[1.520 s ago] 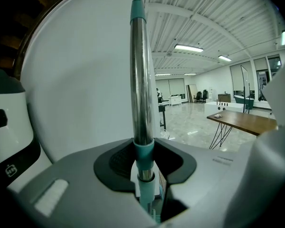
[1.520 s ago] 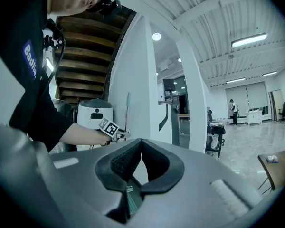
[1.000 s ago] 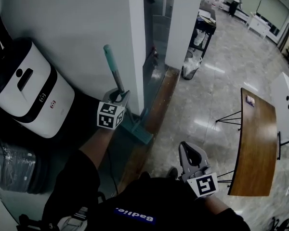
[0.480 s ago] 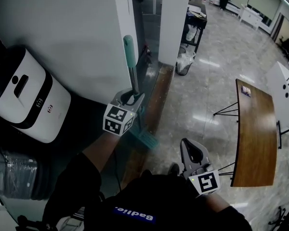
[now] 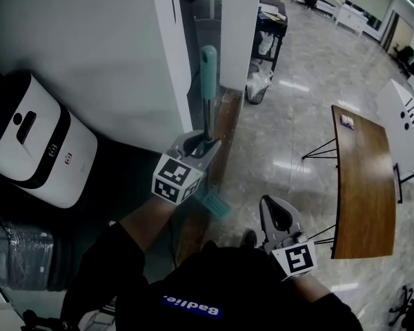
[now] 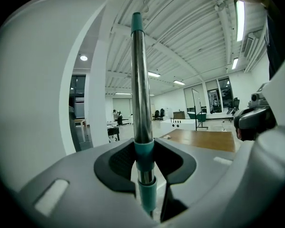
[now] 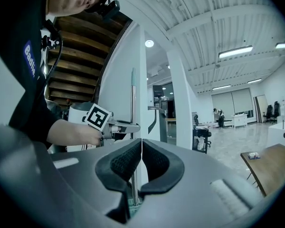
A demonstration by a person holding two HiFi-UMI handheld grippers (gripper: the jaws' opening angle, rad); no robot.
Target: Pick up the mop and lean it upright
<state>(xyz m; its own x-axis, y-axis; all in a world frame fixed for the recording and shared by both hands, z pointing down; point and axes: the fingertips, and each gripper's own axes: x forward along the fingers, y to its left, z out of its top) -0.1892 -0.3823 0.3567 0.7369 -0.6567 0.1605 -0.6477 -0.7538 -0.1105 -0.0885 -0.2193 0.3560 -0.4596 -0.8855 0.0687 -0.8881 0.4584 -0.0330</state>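
Observation:
The mop (image 5: 207, 109) has a silver pole with a teal grip on top and a teal head (image 5: 213, 203) low by the floor. It stands nearly upright in front of the white pillar (image 5: 229, 26). My left gripper (image 5: 205, 145) is shut on the pole just below its middle. In the left gripper view the pole (image 6: 141, 99) runs straight up between the pads of the left gripper (image 6: 145, 161), with a teal collar in the grip. My right gripper (image 5: 271, 209) hangs lower right, shut and holding nothing. From the right gripper (image 7: 141, 163) I see the pole (image 7: 133, 99) beyond.
A white boxy appliance (image 5: 31, 150) stands at the left against the white wall (image 5: 103, 54). A wooden strip (image 5: 221, 126) runs along the floor by the pillar. A wooden table (image 5: 362, 178) on thin legs is at the right. A cart with bags (image 5: 265, 36) is further back.
My left gripper has carried the mop to the right and up, away from the wall. The pole now stands straighter and the mop head has swung right. The right gripper barely moved.

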